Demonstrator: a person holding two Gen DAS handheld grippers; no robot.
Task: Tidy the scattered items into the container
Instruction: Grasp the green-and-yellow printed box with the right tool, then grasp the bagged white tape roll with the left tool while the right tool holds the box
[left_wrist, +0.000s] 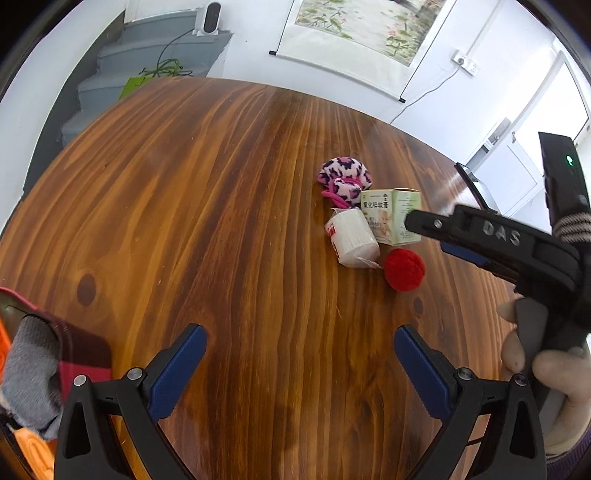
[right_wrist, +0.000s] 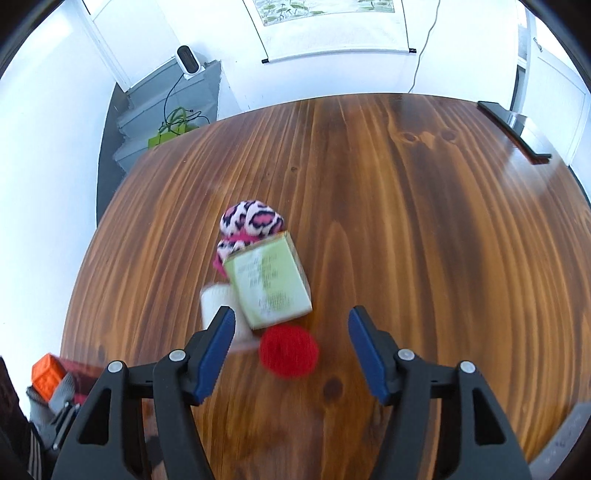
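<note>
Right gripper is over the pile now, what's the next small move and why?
Probably lower the right gripper onto the red ball: its jaws are open and empty, and the ball lies nearest, just ahead between the fingers, with bare table on its right side.

The left hand-held gripper (left_wrist: 300, 350) tilts steeply downward, its two blue-padded fingers (left_wrist: 177, 369) spread wide with nothing between them. The right hand-held gripper (right_wrist: 291, 332) slopes down at much the same angle, jaws apart and gripping nothing. Seen from the left one, the right gripper reaches in from the side, its black body held in a bare hand (left_wrist: 532, 354) whose fingers wrap the handle, a dark sleeve cuff showing at the wrist.
</note>
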